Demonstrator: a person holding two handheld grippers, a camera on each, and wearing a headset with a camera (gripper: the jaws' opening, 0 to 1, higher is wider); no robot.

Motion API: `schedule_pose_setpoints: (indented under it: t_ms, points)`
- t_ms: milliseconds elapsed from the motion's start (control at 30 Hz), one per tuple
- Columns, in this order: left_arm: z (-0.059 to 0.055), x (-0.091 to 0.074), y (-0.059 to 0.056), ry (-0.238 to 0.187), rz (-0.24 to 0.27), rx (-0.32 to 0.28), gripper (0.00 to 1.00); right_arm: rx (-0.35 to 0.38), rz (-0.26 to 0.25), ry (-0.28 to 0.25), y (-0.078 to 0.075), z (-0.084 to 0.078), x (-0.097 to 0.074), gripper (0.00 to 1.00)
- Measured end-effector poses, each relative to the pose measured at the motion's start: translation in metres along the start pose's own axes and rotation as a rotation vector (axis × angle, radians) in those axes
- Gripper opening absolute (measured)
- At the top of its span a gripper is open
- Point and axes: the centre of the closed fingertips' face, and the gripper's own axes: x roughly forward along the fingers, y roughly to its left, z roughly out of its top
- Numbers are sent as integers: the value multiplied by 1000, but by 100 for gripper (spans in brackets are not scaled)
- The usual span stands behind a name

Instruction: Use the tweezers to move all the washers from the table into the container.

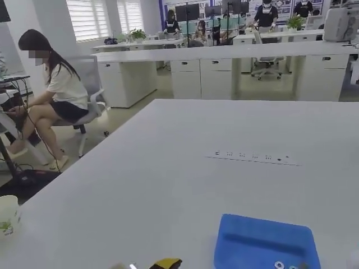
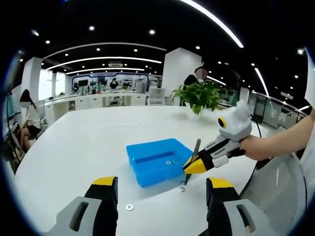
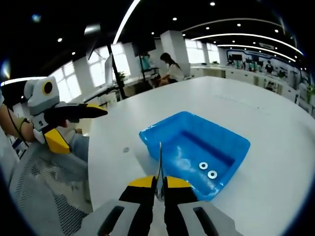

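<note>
clamping a pair of thin grey metal tweezers (image 3: 160, 156) between its tightly closed yellow-and-black jaws, the right gripper (image 3: 160, 183) is hovering at the near edge of a blue rectangular plastic tray (image 3: 224, 140), which is sitting on the white table (image 3: 275, 162). two small round metal washers (image 3: 203, 165) are lying side by side on the tray floor, close to its near wall. in the left gripper view the tweezers are pointing down at the table just in front of the tray, with their tip right beside a loose washer (image 2: 182, 189) lying on the table; cannot tell if the tip is touching it. another loose washer (image 2: 129, 207) is lying on the table a bit further from the tray, near the left gripper (image 2: 162, 194), whose jaws are standing wide apart and gripping nothing. in the head view the tray is sitting at the bottom right, and a yellow-and-black gripper tip (image 1: 166, 263) is poking in at the bottom edge, side unclear. a white paper cup with green print (image 1: 8, 216) is standing at the table's left edge. a green potted plant (image 2: 199, 96) is standing on the table beyond the tray, and a seated person (image 1: 56, 95) is sitting on a chair off to the left.
</note>
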Motion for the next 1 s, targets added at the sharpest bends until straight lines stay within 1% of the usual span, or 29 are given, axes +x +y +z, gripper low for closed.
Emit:
schedule_pose_setpoints:
  t_ms: [167,233,333,433,500,567,600,633,700,767,867,1000]
  points:
    - [0,-1,4,-4,15,-5,74,55,4,-11,8,-5,-9,3]
    - [3,-1,4,-17,17,-11,74,68,1,-14,9,-5,-12,3]
    - [4,-1,4,-22,16,-11,74,99,-3,-28,10,-3,-17,3]
    - [6,-1,3,-32,15,-9,74,145,-16,-62,15,4,-24,3]
    - [9,-2,3,-52,17,-9,74,208,-33,-107,19,9,-29,3]
    - [10,-3,5,-57,25,-10,75,278,-50,-151,21,13,-35,3]
    - [12,-4,6,-70,32,-12,75,288,-54,-165,22,15,-38,3]
    - [13,-5,7,-77,36,-15,75,274,-48,-154,23,15,-40,3]
    - [15,-6,9,-86,42,-19,75,252,-52,-147,21,19,-43,3]
    - [17,-6,9,-96,43,-18,75,249,-56,-148,18,23,-44,3]
    - [16,-6,9,-92,49,-9,75,276,-71,-193,12,36,-47,3]
    - [19,-8,9,-109,46,-13,75,279,-72,-208,12,44,-47,3]
